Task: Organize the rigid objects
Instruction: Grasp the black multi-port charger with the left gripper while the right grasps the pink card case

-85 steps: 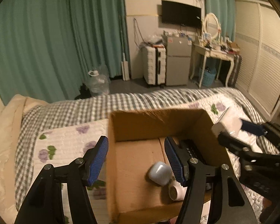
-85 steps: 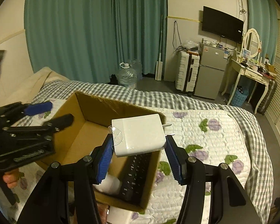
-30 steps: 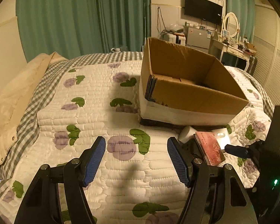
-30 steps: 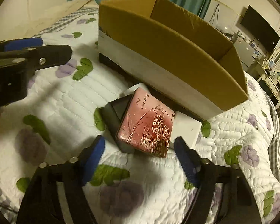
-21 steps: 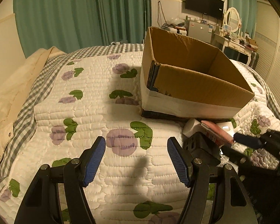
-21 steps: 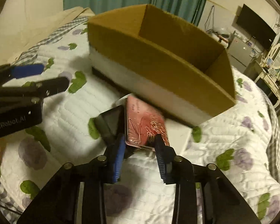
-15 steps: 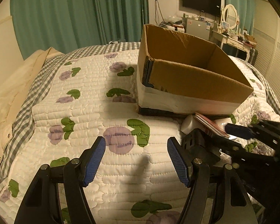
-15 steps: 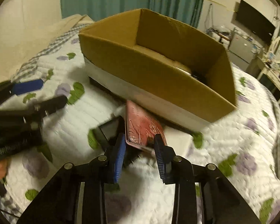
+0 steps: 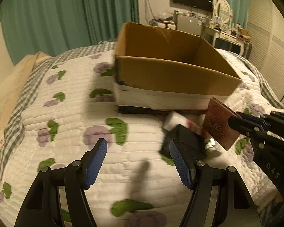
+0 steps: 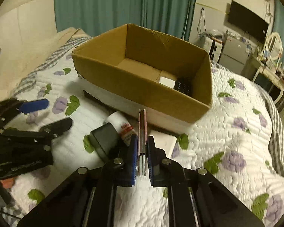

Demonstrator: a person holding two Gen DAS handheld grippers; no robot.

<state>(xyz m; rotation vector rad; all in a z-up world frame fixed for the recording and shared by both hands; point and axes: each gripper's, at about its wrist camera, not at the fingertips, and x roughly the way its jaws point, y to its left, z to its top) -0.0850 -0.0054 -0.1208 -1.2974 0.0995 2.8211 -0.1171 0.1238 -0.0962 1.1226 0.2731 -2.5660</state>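
On the quilted bedspread [image 10: 227, 132] with its purple flowers and green leaves sits one open cardboard box [image 10: 142, 83], brown above and white-banded along the bottom. Inside it, at the far right corner, lie two things: a white block [image 10: 167, 81] and a black ridged object [image 10: 183, 86] just beside it.

The right gripper [image 10: 142, 151] is clenched on a thin pink card case [image 10: 142, 132], held on edge between the blue pads, lifted clear of the quilt and in front of the box's near wall. From the left wrist view the same case [image 9: 219, 126] shows its dark red face with a gold rose pattern; the lettering on it is too blurred to read.

Three things crowd the quilt just below the case — a black adapter [image 10: 104, 141], a white tube [image 10: 119, 126] with a red-printed label I cannot make out, and a flat white block [image 10: 164, 141] close against the foot of the box. The tube lies touching the adapter.

The left gripper [image 9: 138, 160] hangs over bare quilt with its jaws apart and nothing between them, the adapter [image 9: 187, 143] just past its right finger. The letters "DAS" show on the side of the right gripper's body [image 9: 270, 151] in that view.

Behind the bed: green curtains [image 10: 123, 5], one wall television [image 10: 248, 24] and a dressing table with an oval mirror [image 10: 272, 45].
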